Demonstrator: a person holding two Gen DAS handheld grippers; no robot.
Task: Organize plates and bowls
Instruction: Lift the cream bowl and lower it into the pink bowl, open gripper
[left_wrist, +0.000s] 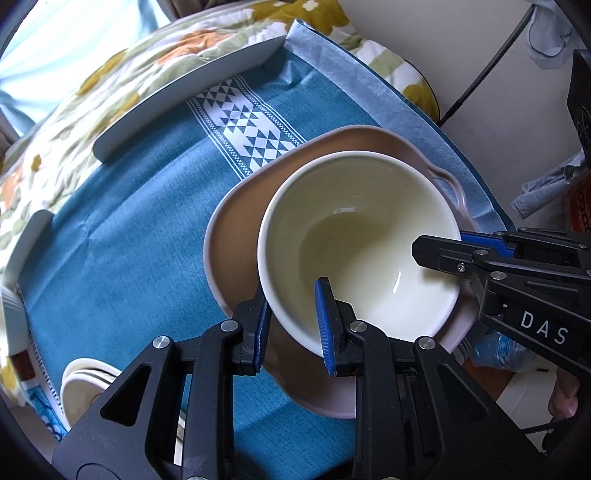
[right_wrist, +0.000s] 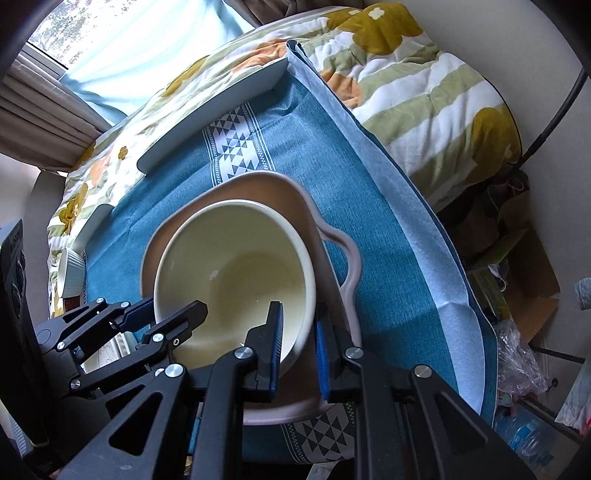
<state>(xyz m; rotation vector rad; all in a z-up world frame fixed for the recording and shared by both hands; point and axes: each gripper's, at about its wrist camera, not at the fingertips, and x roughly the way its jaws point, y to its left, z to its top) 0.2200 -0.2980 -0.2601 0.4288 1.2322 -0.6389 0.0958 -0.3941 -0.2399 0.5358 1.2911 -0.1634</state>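
Both grippers, left gripper (left_wrist: 293, 325) and right gripper (right_wrist: 298, 349), clench opposite rims of the cream bowl (left_wrist: 364, 236) directly above the pink plate (left_wrist: 236, 236).

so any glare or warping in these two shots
Left wrist view: fisheye bends the teal cloth edges, small highlights inside the cream bowl, window blown out top left. Right wrist view: same bending, overexposed window, glint in the bowl, dark vignette corners.

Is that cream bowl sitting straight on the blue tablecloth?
No, the cream bowl rests inside a pinkish handled dish, which itself lies on the blue tablecloth.
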